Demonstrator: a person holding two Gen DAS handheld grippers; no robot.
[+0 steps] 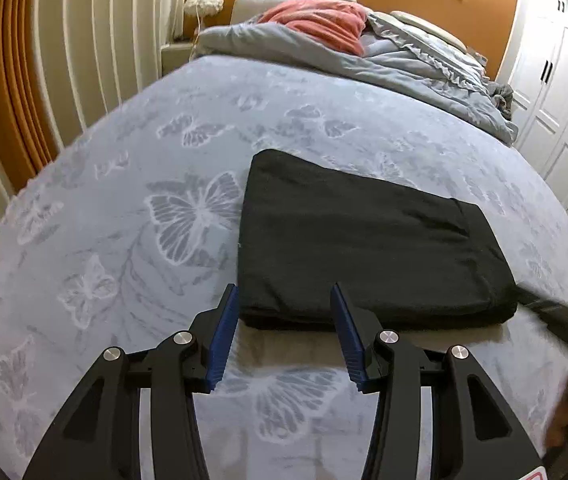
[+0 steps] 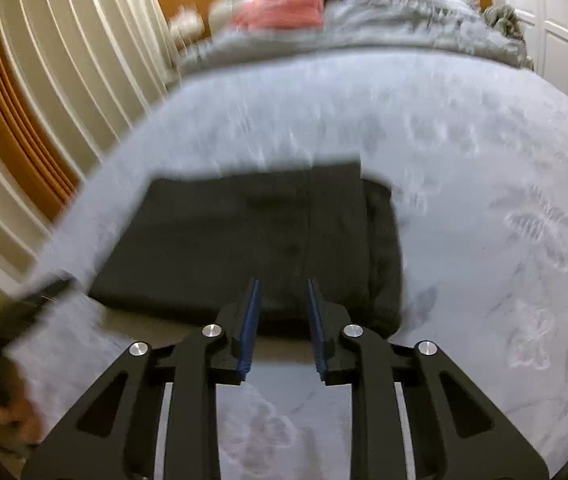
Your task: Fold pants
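The bed (image 1: pixel 123 200) fills both views, its grey-blue butterfly sheet pulled smooth, which is why I use it as my folding surface; at the far end the grey duvet (image 1: pixel 404 64) and a pink blanket (image 1: pixel 324 20) are bunched against the headboard, I judge to keep the middle free. Along the left hang striped curtains (image 1: pixel 83 40), and on the right stand white wardrobe doors (image 1: pixel 556 100). The black pants (image 1: pixel 364 240) lie near the bed's front edge as a compact rectangle of several layers, edges roughly squared, so the folding looks to me about done. My left tongs (image 1: pixel 286 292) hover at the near-left corner of the bundle, spread apart with nothing between the blue pads (image 1: pixel 223 340), the left one just beside the fabric's edge; I read that as a released hold, not a grip. My right tongs (image 2: pixel 283 284), in a blurred view, sit over the near edge toward the bundle's right end, their pads narrowly parted with only bare cloth showing in the gap, pinching nothing as far as I can tell. Any further work, I judge, is only tidying the uneven layers at the right end.
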